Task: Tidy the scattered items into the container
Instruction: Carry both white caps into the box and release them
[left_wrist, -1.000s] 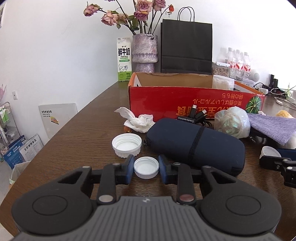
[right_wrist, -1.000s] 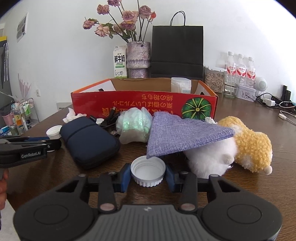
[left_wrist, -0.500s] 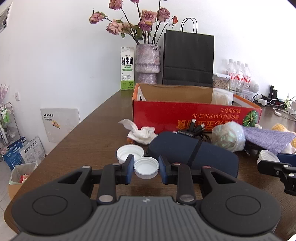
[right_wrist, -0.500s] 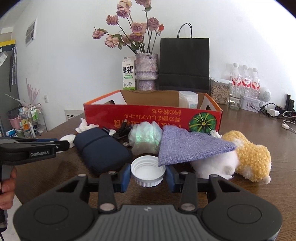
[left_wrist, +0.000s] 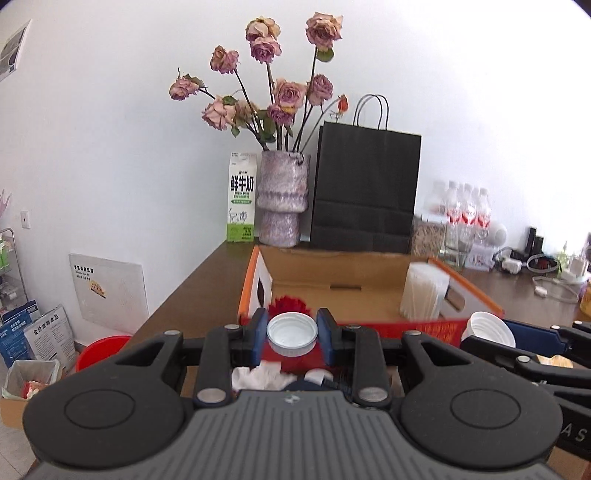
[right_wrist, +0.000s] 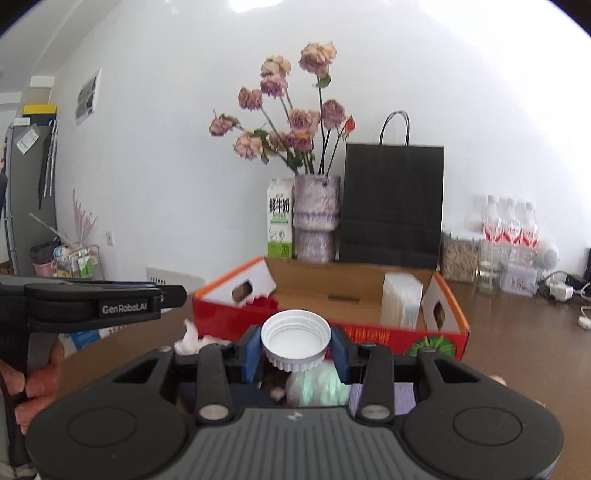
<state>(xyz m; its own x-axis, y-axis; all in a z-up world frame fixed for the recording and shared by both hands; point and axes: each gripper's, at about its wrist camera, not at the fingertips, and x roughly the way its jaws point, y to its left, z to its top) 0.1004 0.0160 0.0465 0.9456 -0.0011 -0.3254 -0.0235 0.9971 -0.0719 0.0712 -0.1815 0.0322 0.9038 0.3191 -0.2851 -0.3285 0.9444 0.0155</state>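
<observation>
2 white caps (left_wrist: 292, 334) (right_wrist: 295, 339) sit clamped between jaws.

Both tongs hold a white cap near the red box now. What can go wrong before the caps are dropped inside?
1. The small white cap in the left tongs is pinched only at its rim, so it might slip out before reaching the red box.
2. The right tongs carry the larger white cap close beside the left; the two could bump.
</observation>
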